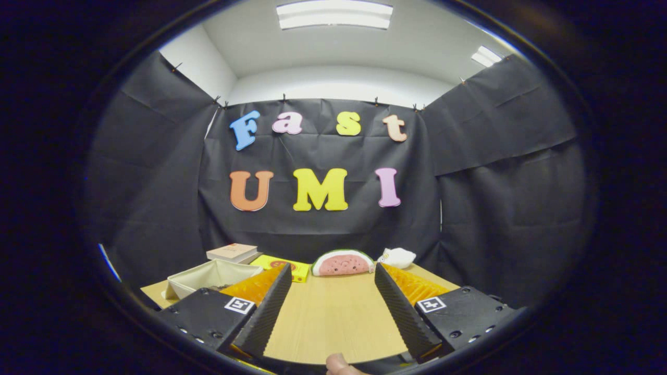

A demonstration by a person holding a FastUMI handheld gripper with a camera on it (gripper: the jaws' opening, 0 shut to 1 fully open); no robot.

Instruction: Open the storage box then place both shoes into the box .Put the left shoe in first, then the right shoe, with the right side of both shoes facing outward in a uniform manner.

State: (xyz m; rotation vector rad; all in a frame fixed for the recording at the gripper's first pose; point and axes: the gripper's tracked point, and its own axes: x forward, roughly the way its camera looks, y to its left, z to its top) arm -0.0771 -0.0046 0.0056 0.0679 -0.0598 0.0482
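Note:
My gripper (333,278) stands open above a wooden table (333,317), its two fingers spread wide with only bare tabletop between them. A fingertip of the person's hand (338,364) shows at the gripper's base. Beyond the left finger sits a pale open box (208,276) with sloping walls. It looks empty from here, though most of its inside is hidden.
At the table's far edge lie a watermelon-slice toy (343,262), a white crumpled thing (398,257) to its right, a yellow card (284,268) and a stacked book (233,252) to its left. Black cloth walls close the booth behind and on both sides.

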